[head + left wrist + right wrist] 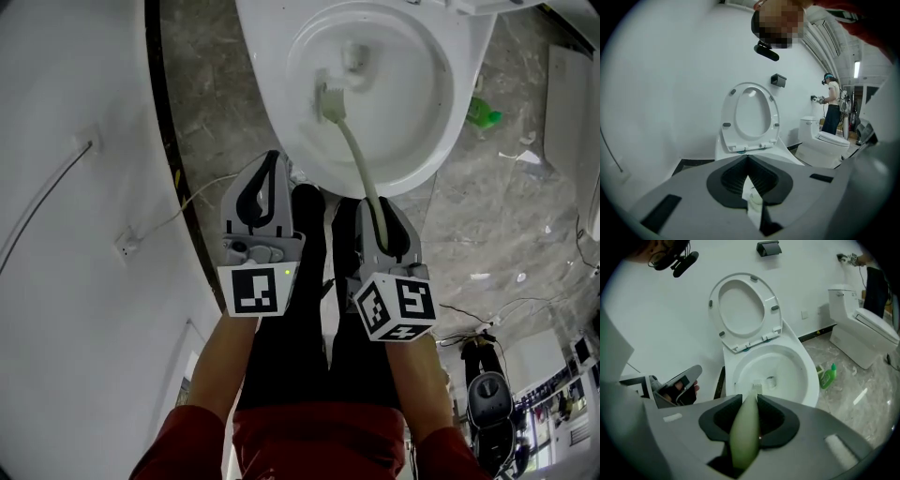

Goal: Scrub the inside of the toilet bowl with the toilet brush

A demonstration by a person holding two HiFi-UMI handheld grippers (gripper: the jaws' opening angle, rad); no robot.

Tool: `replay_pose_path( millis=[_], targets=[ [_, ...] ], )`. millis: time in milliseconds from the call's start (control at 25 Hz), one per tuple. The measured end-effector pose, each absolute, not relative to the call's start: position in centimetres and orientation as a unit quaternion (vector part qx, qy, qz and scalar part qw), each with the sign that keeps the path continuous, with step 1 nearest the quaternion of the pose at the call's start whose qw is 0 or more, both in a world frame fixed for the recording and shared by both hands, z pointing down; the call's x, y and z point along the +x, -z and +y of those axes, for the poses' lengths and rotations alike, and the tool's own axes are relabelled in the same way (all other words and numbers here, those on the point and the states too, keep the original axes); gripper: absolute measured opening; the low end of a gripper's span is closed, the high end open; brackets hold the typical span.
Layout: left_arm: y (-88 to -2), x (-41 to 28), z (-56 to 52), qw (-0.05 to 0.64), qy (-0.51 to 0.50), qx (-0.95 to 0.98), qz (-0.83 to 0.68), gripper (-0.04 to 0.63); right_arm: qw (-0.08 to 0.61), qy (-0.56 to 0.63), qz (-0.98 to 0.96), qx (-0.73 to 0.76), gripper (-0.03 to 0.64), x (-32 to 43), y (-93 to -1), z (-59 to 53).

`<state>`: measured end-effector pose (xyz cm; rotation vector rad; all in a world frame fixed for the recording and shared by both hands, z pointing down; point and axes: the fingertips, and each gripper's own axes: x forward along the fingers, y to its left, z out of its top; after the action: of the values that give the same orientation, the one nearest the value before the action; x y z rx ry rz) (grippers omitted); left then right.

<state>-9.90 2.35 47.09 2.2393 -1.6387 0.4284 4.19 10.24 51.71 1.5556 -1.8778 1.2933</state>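
Grey left tongs [273, 157], right tongs [372, 202]; red sleeves [183, 442], perhaps black trousers [300, 356].

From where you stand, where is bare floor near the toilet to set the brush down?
Best is the marble floor right of the toilet bowl, between the green bottle and the cables. The strip between the bowl and the wall is narrow and crossed by a white cable.

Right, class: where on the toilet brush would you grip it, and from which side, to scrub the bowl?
Grip the toilet brush at the upper end of its slim curved handle, coming from the front of the toilet bowl. Its head sits down in the bowl and the handle rises toward the person; the right hand-held gripper is shut there.
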Motion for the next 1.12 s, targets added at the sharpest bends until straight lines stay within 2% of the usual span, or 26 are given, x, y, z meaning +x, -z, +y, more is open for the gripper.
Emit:
replay_pose_path(
  millis=[160, 360, 560, 880, 1120],
  targets=[
    [-47.0, -9.3, 2.2, 0.162, -0.149, 0.793, -0.568, 0.006, 0.243, -0.417, -0.676, 0.557, 0.112, 5.5, -53.3, 11.3],
    [-46.9, -7.6, 2.4, 0.164, -0.146, 0.804, -0.553, 0.006, 0.335, -0.287, -0.700, 0.561, 0.112, 9.1, -53.9, 9.8],
    [-46.4, -6.2, 2.5, 0.168, -0.136, 0.808, -0.548, 0.006, 0.366, -0.184, -0.717, 0.564, 0.112, 11.5, -52.3, 7.0],
    [-47.1, -6.6, 2.7, 0.168, -0.147, 0.807, -0.547, 0.006, 0.279, -0.355, -0.690, 0.566, 0.112, 7.0, -57.1, 8.7],
    [-47.5, -7.2, 2.8, 0.167, -0.154, 0.800, -0.555, 0.006, 0.155, -0.444, -0.681, 0.561, 0.112, 3.9, -54.2, 6.8]
  ],
)
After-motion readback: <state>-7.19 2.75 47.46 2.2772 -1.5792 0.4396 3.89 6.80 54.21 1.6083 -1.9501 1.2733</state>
